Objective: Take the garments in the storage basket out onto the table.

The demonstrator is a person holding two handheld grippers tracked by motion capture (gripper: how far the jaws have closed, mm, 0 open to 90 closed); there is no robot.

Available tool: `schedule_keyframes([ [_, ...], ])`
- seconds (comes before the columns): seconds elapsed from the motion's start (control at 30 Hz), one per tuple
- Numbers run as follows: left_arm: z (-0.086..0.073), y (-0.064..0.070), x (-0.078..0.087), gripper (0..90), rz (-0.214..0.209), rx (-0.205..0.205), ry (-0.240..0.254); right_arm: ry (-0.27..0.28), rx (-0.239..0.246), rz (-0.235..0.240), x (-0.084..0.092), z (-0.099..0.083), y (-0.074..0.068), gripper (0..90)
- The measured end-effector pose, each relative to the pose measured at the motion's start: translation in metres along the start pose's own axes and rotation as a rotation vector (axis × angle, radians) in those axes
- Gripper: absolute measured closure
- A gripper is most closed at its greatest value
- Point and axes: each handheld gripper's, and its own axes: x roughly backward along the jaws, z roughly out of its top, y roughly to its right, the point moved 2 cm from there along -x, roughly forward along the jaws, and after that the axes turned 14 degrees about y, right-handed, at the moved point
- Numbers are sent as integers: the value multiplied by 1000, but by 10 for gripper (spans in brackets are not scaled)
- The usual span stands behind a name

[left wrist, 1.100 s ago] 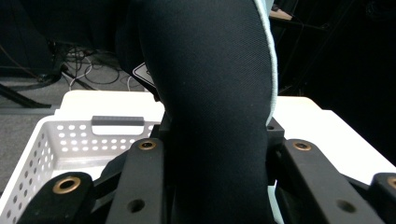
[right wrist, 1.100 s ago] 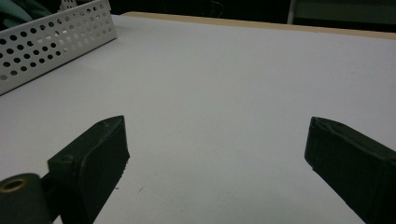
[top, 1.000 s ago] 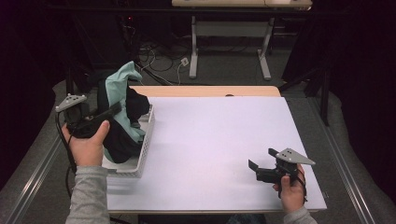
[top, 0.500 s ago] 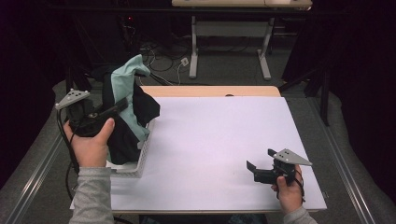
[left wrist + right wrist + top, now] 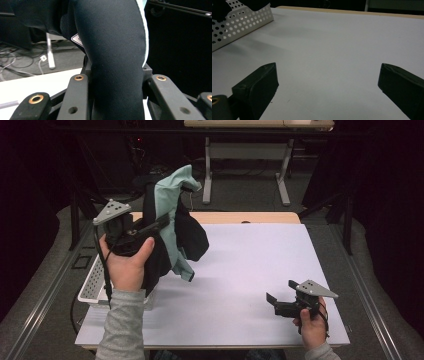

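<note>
A black and mint-green garment [image 5: 172,232] hangs bunched in the air above the table's left side. My left gripper [image 5: 159,223] is shut on it, and in the left gripper view the black cloth [image 5: 115,57] is squeezed between the two jaws [image 5: 117,85]. The garment's lower end trails just over the white table top [image 5: 250,260]. My right gripper [image 5: 272,301] rests low near the front right of the table. In the right gripper view its jaws [image 5: 327,85] stand wide open with bare table between them.
A white perforated basket [image 5: 92,287] sits at the table's left edge, under the left forearm; its wall [image 5: 242,22] appears in the right gripper view too. Desk legs and cables stand on the dark floor beyond the table's far edge.
The left hand has lifted the garment up out of the basket and carried it to the right over the table. The right gripper has stayed put.
</note>
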Motion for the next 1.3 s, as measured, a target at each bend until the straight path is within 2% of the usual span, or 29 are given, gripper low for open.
schedule_keyframes([
  [0.1,2,10,-9,650,-24,-13,-12,10,-2,-7,2,2,2,25],
  [0.33,9,29,-26,650,-73,-19,18,36,-18,-21,5,5,6,27],
  [0.37,9,32,-28,650,-81,-20,20,26,-12,-22,5,5,7,27],
  [0.43,11,38,-32,650,-96,-24,22,21,-30,-26,6,4,7,28],
  [0.63,11,50,-42,650,-126,-27,36,21,-19,-26,6,5,7,29],
  [0.8,5,60,-56,650,-156,-22,24,43,-19,-32,7,6,8,29],
  [0.93,-2,68,-67,650,-179,-20,17,25,-15,-38,9,5,10,29],
  [1.1,-13,78,-80,648,-210,-16,8,43,-10,-48,10,5,11,30],
  [1.3,-30,77,-88,646,-227,4,16,31,-2,-54,9,4,12,30],
])
